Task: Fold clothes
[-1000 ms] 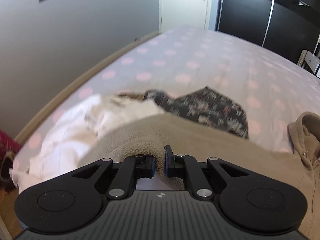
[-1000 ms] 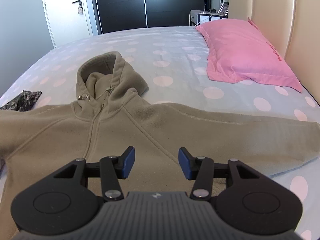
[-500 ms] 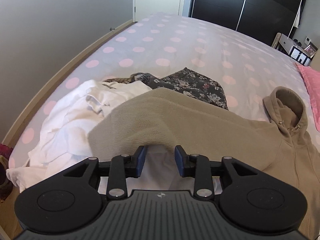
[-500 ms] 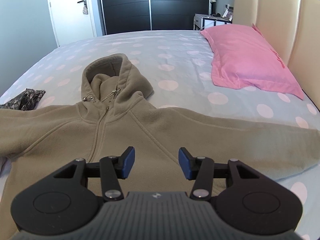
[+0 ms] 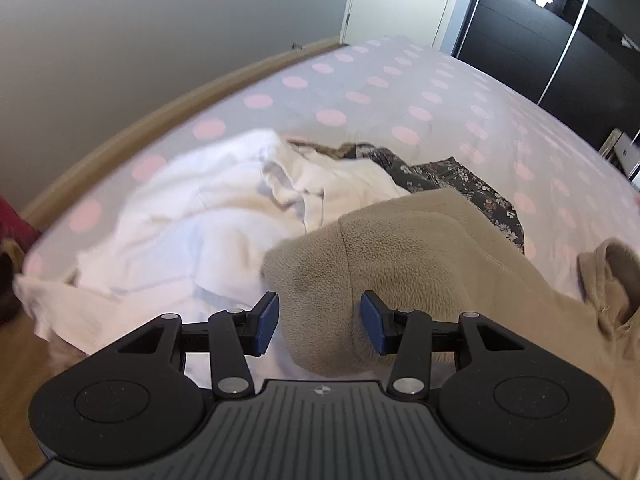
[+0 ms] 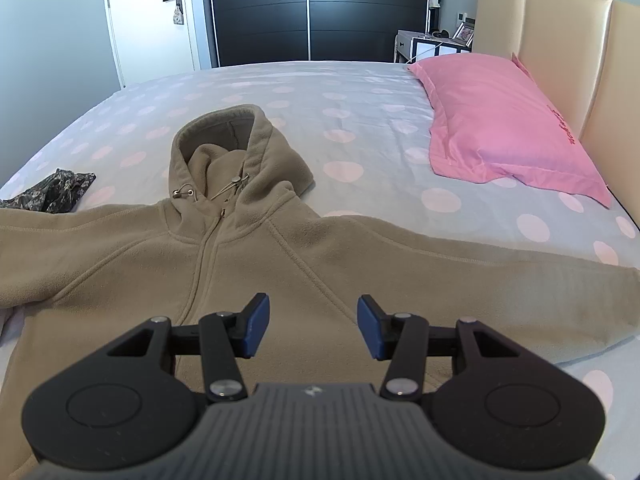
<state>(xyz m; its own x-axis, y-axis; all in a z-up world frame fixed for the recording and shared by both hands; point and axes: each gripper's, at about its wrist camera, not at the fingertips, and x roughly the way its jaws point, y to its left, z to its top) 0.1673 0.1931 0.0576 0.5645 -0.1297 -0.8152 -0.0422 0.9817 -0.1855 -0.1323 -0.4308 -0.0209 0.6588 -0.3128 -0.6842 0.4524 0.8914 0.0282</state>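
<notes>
Right wrist view: one tan fleece hoodie [image 6: 248,264] lies face up and spread flat on the bed [image 6: 360,92], zipper closed, hood toward the far end, both sleeves extended sideways. The right gripper [image 6: 308,322] hangs above the hoodie's chest with its two fingers spread apart and nothing between them. Left wrist view: the left gripper [image 5: 319,322] is positioned over the cuff end of one hoodie sleeve [image 5: 384,272], fingers apart on either side of the cuff without clamping it. That sleeve end rests partly on one crumpled white garment [image 5: 192,232]; one dark floral garment [image 5: 460,184] lies just beyond, partly under both. Garment count on the polka-dot sheet: three. One pink pillow [image 6: 508,128] lies against the padded headboard [image 6: 560,40]. No containers appear in either view.
</notes>
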